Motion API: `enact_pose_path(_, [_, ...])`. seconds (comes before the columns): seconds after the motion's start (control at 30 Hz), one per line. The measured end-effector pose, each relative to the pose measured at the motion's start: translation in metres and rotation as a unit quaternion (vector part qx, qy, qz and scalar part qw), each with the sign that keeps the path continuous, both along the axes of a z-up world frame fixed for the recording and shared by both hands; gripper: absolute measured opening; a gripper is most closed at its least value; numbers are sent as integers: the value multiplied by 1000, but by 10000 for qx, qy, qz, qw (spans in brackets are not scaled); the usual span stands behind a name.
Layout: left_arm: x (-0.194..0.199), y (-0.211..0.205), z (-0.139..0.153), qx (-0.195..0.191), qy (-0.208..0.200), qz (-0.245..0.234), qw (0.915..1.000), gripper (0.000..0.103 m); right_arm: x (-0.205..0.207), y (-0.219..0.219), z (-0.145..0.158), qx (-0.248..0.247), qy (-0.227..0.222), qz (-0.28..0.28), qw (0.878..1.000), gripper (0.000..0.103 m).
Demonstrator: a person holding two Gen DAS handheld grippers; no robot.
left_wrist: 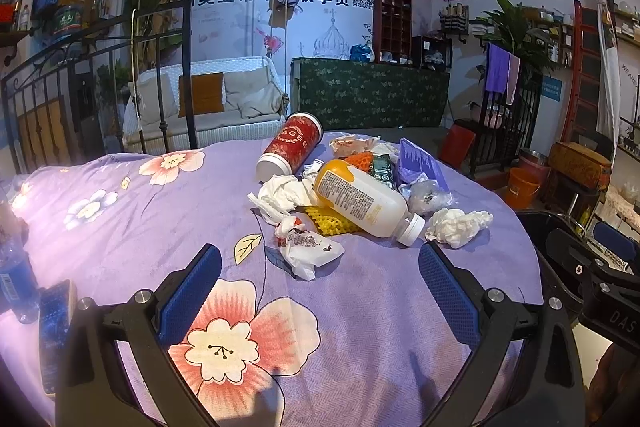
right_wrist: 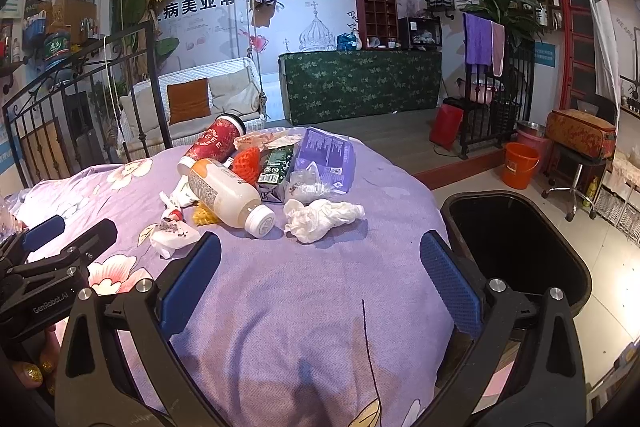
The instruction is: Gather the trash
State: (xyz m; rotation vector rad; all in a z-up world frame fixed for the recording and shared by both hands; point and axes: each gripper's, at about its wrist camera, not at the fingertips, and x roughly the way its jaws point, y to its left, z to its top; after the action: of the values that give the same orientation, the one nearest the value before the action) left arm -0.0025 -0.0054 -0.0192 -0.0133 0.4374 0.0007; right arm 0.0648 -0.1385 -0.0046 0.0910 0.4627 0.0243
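Both of your grippers, the left gripper [left_wrist: 320,267] and the right gripper [right_wrist: 320,255], hang with jaws spread wide and empty, near the trash heap on the purple bedspread [left_wrist: 360,307]. You look to be at the very start, nothing yet lifted. Nearest your right gripper lies the crumpled tissue [right_wrist: 320,217], with the white bottle [right_wrist: 230,193] just left of it. The black bin [right_wrist: 516,247] waits at the right. Reach forward, close on the tissue, then swing right.
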Motion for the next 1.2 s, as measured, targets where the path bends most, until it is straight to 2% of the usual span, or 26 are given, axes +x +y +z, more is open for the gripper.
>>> enact_pose_path(0.17, [4,1,-1,-5,105,20,9999,97,5,0,-1,-27,83,22,10000,98])
enact_pose_path(0.37, [21,9,-11,-29,626,-57,9980,97,27,-3,-15,-35,570,136,9983,98])
enact_pose_path(0.47, [34,11,-22,-52,1078,-228,9939,97,44,-5,-26,-81,916,240,9955,98])
enact_pose_path(0.6, [49,17,-29,-83,1472,-376,9884,97,68,-7,-37,-172,1282,462,9905,98])
enact_pose_path(0.8, [76,31,-23,-280,1698,-391,9843,97,107,-6,-48,-93,1801,850,9799,98])
enact_pose_path(0.93, [99,36,-23,-255,1910,-334,9807,97,134,-8,-49,-30,1973,962,9756,98])
enact_pose_path(1.07, [121,38,-28,-377,2250,-354,9730,97,154,-6,-48,-48,2107,1004,9724,98])
enact_pose_path(1.2, [140,37,-34,-497,2520,-354,9658,97,172,-1,-47,-262,2145,1018,9711,98])
